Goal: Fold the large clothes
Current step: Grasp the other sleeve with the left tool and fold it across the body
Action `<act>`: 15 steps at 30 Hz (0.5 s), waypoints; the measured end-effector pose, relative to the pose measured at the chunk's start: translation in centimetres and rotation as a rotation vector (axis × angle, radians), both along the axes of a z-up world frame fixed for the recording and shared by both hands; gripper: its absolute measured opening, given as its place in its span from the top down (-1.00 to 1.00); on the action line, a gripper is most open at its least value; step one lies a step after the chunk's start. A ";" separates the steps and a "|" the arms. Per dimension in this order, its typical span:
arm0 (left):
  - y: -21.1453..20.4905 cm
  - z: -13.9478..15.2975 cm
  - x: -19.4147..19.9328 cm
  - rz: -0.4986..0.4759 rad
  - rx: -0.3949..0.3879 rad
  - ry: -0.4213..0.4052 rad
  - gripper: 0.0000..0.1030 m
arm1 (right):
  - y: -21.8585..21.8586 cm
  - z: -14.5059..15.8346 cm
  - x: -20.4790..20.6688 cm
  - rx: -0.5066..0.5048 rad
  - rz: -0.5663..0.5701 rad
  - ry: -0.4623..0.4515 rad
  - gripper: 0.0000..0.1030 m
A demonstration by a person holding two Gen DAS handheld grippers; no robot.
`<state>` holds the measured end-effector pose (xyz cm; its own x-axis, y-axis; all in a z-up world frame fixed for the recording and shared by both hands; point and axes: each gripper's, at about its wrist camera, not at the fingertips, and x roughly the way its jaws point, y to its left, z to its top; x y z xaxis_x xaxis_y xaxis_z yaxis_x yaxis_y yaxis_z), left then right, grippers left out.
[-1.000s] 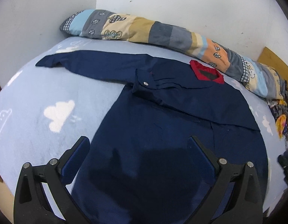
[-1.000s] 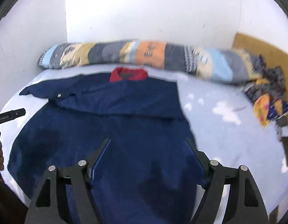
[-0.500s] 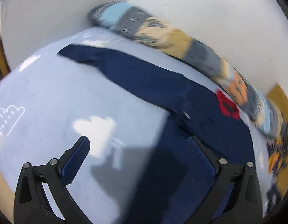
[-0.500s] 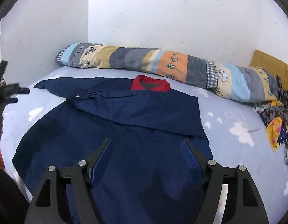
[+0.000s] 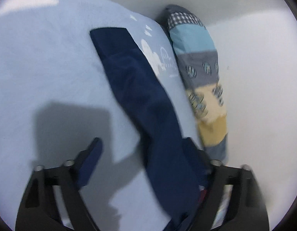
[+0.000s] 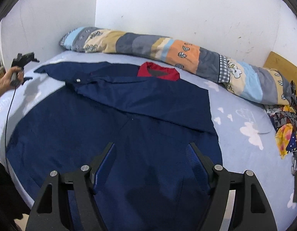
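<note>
Bedding and clutter we saw around the blue sheet

We found a patchwork bolster [image 6: 167, 52] along the cloud-print sheet's [image 6: 242, 119] far edge by the white wall [image 6: 186, 7], with colourful fabric [image 6: 285, 127] at its right end.

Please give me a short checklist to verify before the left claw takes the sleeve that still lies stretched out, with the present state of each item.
1. Left claw open: ok.
2. Outstretched sleeve lies flat on the bed sheet: ok.
3. Sleeve lies between the left fingers: cannot tell, blurred.
4. Other sleeve already folded across the navy shirt: ok.
5. Right claw open, holding nothing: ok.
</note>
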<state>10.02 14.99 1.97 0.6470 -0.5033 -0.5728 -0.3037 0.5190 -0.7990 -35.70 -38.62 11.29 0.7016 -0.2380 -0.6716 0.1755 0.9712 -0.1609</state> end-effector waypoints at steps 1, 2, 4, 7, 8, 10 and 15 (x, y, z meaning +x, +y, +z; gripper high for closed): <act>0.2 -1.1 1.2 0.004 -0.070 -0.014 -0.39 | 0.1 -0.3 0.2 -0.012 -0.001 0.011 -0.47; 0.1 -1.6 2.0 0.008 -0.092 -0.012 -0.39 | 0.2 -0.5 0.3 -0.024 0.000 0.019 -0.47; 0.3 -2.7 3.2 0.039 -0.102 -0.011 -0.39 | 0.5 -1.0 0.6 -0.042 0.000 0.036 -0.47; 1.1 -3.2 4.6 0.108 -0.139 -0.098 -0.39 | 0.7 -1.5 0.9 -0.071 0.000 0.048 -0.47; 1.3 -3.3 5.5 0.108 -0.153 -0.125 -0.39 | 0.7 -1.6 1.0 -0.076 -0.002 0.052 -0.47; 1.4 -3.6 6.9 0.121 -0.174 -0.154 -0.39 | 0.6 -1.8 1.2 -0.081 -0.009 0.057 -0.47; 1.3 -1.2 8.6 0.140 -0.060 -0.201 1.00 | 0.9 -2.5 1.7 -0.098 -0.002 0.071 -0.47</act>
